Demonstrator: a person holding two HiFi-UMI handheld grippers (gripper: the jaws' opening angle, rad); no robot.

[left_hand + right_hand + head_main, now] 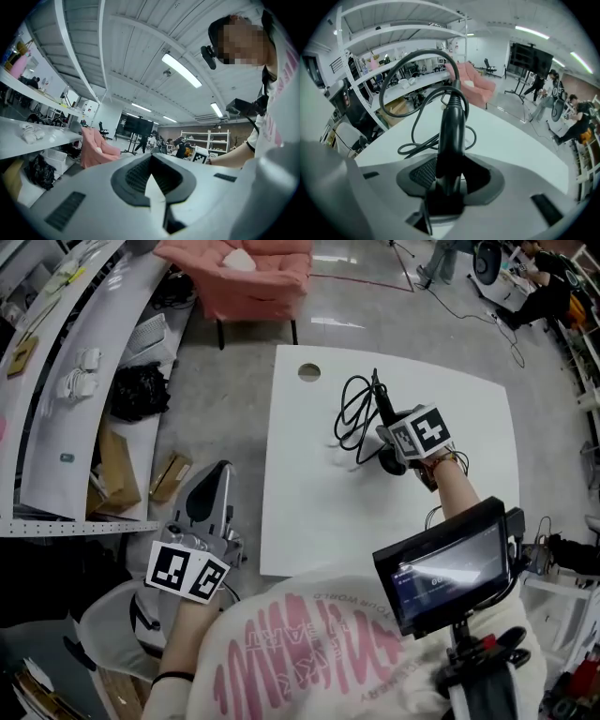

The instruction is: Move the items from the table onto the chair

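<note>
A black plug (pixel 382 407) with its coiled black cable (pixel 349 418) hangs over the white table (pixel 309 521). My right gripper (pixel 388 461) is shut on the plug's lower end. In the right gripper view the plug (pixel 451 136) stands upright between the pads (pixel 423 172), with the cable (pixel 412 147) looping down to the table. My left gripper (pixel 221 472) is off the table's left edge over the floor, pointing level, jaws together with nothing in them. The pink chair (pixel 246 277) stands beyond the table with a white item (pixel 238 259) on its seat.
A round grommet hole (pixel 308 372) sits near the table's far edge. White shelving (pixel 66 381), a black bag (pixel 141 392) and cardboard boxes (pixel 117 470) line the left side. People work at the far right (pixel 539 277). A monitor (pixel 445 573) hangs at my chest.
</note>
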